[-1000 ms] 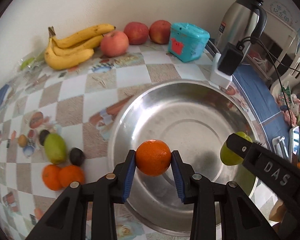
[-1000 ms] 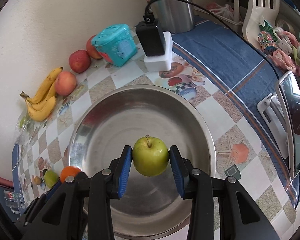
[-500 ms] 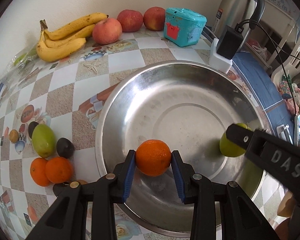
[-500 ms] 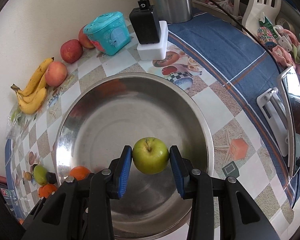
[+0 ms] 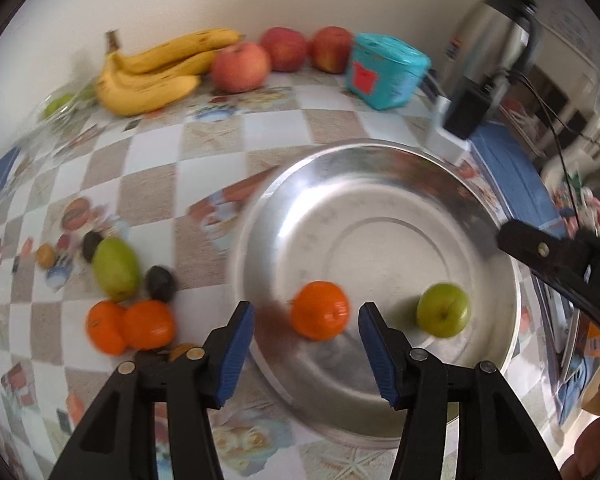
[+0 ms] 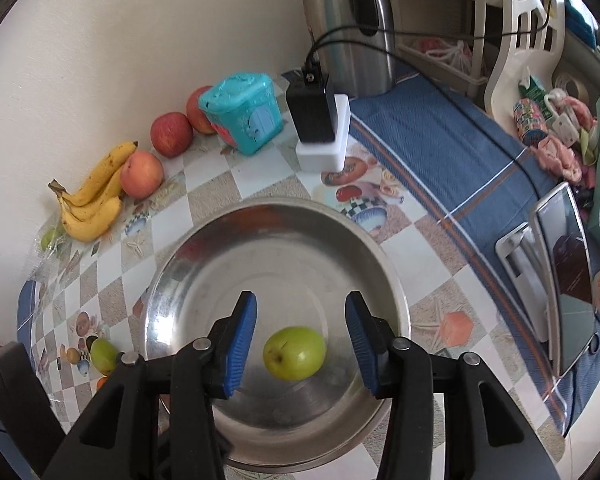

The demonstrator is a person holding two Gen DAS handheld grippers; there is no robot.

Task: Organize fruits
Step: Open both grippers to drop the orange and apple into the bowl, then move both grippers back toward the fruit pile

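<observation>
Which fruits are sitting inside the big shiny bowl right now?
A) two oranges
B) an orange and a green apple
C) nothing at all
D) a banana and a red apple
B: the orange and the green apple both lie on the bottom of the bowl, and the left gripper and right gripper are open above them.
</observation>
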